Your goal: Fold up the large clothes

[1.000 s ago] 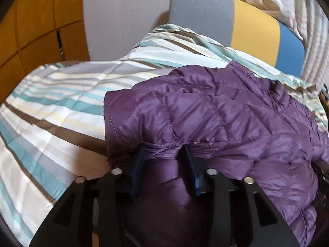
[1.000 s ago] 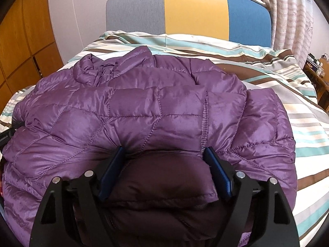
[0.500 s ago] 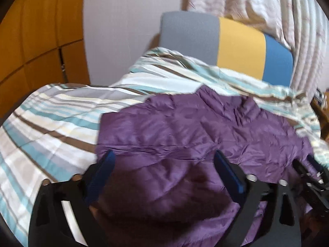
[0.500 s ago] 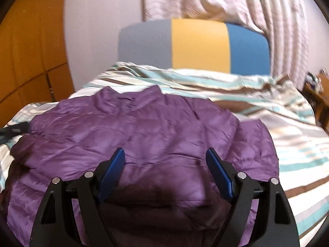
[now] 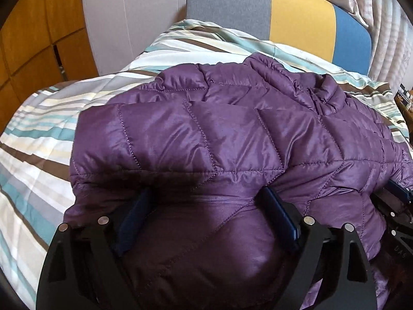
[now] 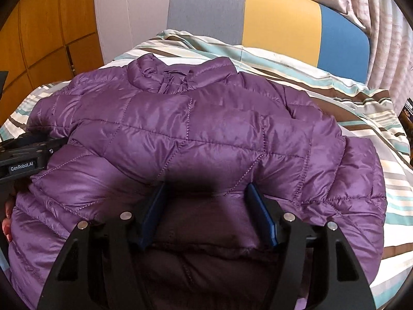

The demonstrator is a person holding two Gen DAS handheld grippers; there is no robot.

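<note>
A purple quilted jacket (image 5: 232,134) lies on the striped bed, collar (image 5: 325,95) toward the headboard. My left gripper (image 5: 206,193) is open wide at the jacket's near left edge, its fingertips tucked under a fold, with padded fabric bulging between them. In the right wrist view the jacket (image 6: 206,129) fills the middle. My right gripper (image 6: 206,187) is at the near hem. Its jaws are closing, with the dark lower layer between the blue pads (image 6: 152,206). Each gripper shows at the other view's edge: the right gripper (image 5: 397,201), the left gripper (image 6: 25,152).
The striped bedcover (image 5: 38,142) spreads left of the jacket and to its right (image 6: 374,118). A grey, yellow and blue headboard (image 6: 278,18) stands behind. Wooden cabinet doors (image 5: 38,38) are on the left, curtains (image 5: 387,25) on the right. A person's fingers (image 6: 7,224) show at the left edge.
The left gripper let go of the jacket's edge and opened wide. Both grippers drew back, then came in at the jacket again. The right jaws now stand narrower.
</note>
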